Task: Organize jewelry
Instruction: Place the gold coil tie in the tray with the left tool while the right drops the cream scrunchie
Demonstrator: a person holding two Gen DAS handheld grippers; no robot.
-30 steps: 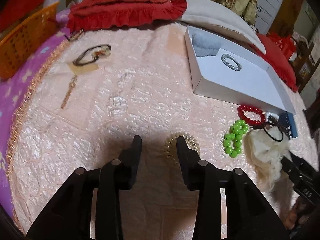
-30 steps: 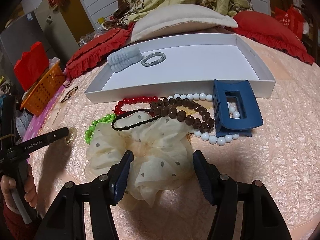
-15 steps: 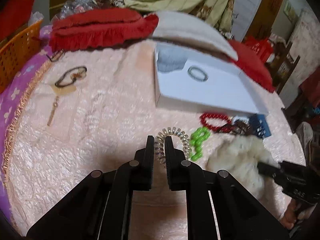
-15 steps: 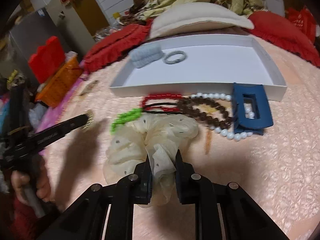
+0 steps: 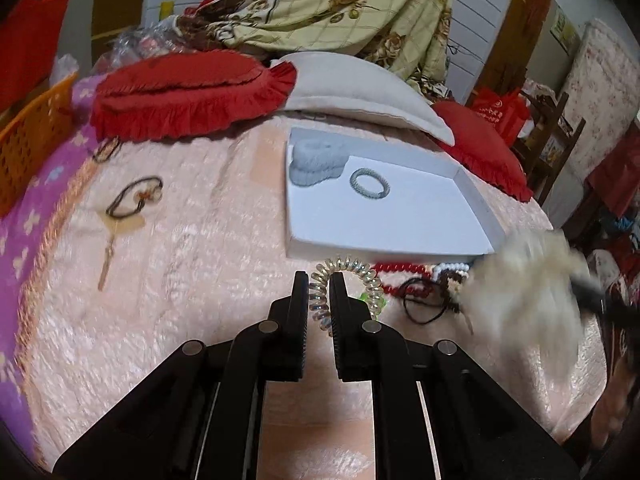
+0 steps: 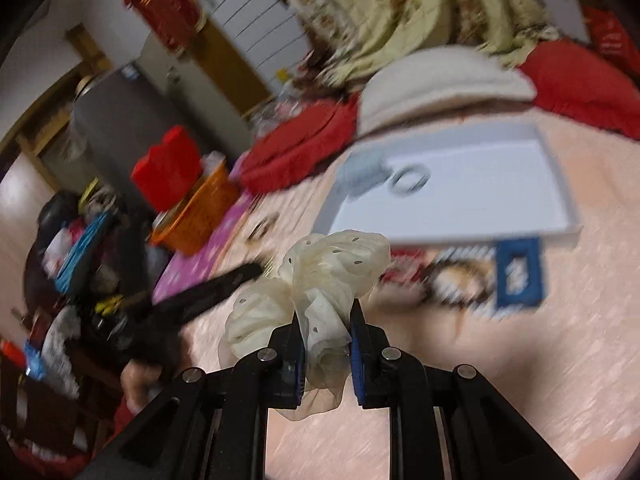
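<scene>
Left tool pinches the spiral hair tie; right tool pinches the cream scrunchie. Carry both toward twelve o'clock, release over bare floor of the white tray.

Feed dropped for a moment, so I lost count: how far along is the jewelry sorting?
Early. Done: the white box holds only a grey scrunchie and a grey ring. In hand: the left hand-held gripper clamps a clear spiral tie; the right hand-held gripper clamps a cream scrunchie. Left on the bedspread: red beads, white beads, a blue claw clip and a black cord piece.
</scene>
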